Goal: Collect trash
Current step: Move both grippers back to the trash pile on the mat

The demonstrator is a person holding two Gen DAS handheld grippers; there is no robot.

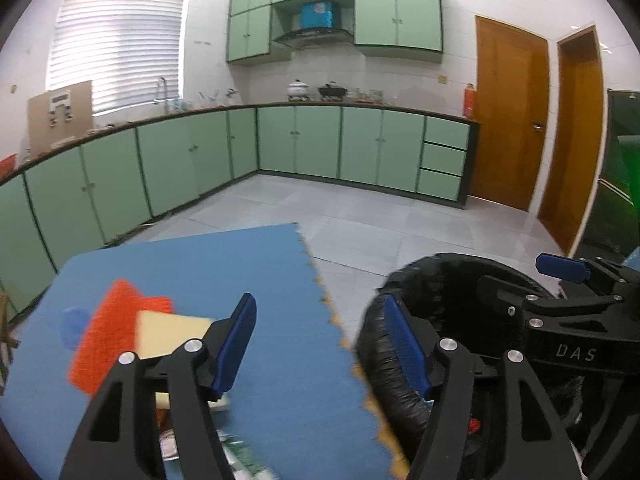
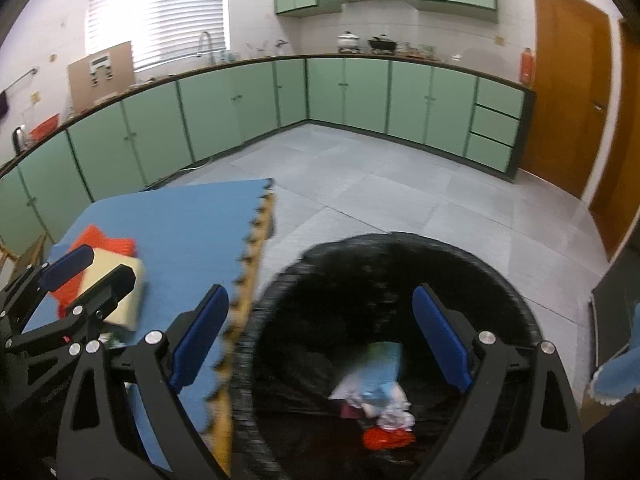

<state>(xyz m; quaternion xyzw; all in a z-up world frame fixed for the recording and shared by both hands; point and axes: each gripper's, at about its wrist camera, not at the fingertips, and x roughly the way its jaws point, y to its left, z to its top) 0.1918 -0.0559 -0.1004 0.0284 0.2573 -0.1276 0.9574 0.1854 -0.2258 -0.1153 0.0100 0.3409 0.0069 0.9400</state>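
A black-bagged trash bin (image 2: 400, 280) stands right of a table covered with a blue foam mat (image 2: 180, 232). Crumpled white, blue and red trash (image 2: 380, 400) lies inside the bin. My right gripper (image 2: 320, 340) is open and empty, hovering over the bin's mouth. My left gripper (image 1: 320, 344) is open and empty above the mat's right edge, beside the bin (image 1: 400, 360). An orange cloth (image 1: 108, 340) and a pale yellow sponge (image 1: 168, 336) lie on the mat (image 1: 280, 360), left of my left gripper. Some green and white scraps (image 1: 240, 456) lie under it, blurred.
Green kitchen cabinets (image 1: 200, 152) run along the far walls with pots on the counter (image 1: 316, 90). Wooden doors (image 1: 512, 120) are at the right. Grey tiled floor (image 1: 380, 220) lies beyond the table. The right gripper (image 1: 560, 312) shows in the left wrist view, over the bin.
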